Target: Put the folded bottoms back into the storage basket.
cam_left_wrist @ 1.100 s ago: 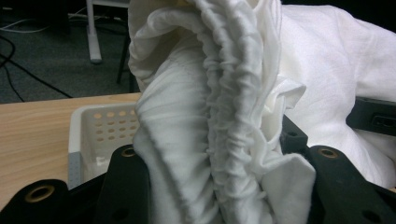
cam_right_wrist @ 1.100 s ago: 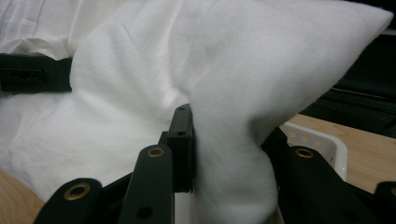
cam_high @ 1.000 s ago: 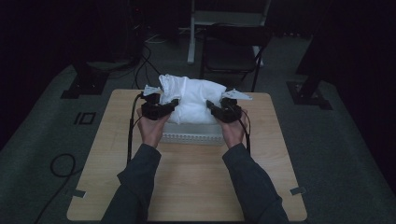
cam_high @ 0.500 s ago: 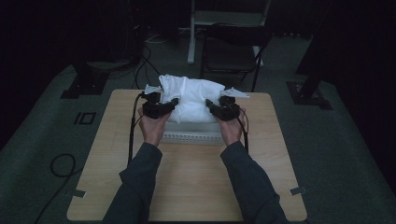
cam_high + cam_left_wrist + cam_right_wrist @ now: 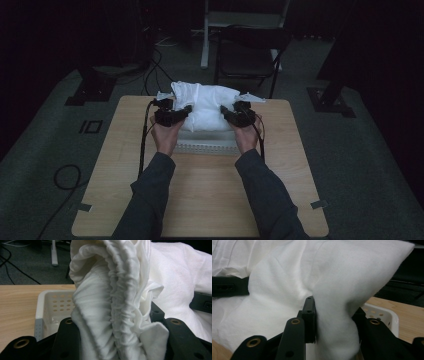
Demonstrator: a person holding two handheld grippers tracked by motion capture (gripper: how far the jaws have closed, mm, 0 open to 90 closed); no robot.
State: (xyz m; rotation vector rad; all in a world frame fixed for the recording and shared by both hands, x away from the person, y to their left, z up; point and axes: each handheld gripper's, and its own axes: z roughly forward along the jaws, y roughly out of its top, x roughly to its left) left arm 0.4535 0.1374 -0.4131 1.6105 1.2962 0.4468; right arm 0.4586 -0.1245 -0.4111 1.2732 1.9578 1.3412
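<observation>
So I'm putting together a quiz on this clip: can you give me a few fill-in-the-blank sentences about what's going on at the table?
1. Both grippers are clamped on a bundle of ____ cloth.
2. Under the cloth sits a perforated plastic ____ on the wooden table.
3. The left gripper grips the cloth's gathered, ____ edge.
4. The right gripper is ____ on a fold.

Missing words: white; basket; elastic; shut

From above we look forward and down on the surface [image 5: 200, 195]; both gripper views sit close, sharing the white cloth [image 5: 210, 102] and basket [image 5: 42, 305].
</observation>
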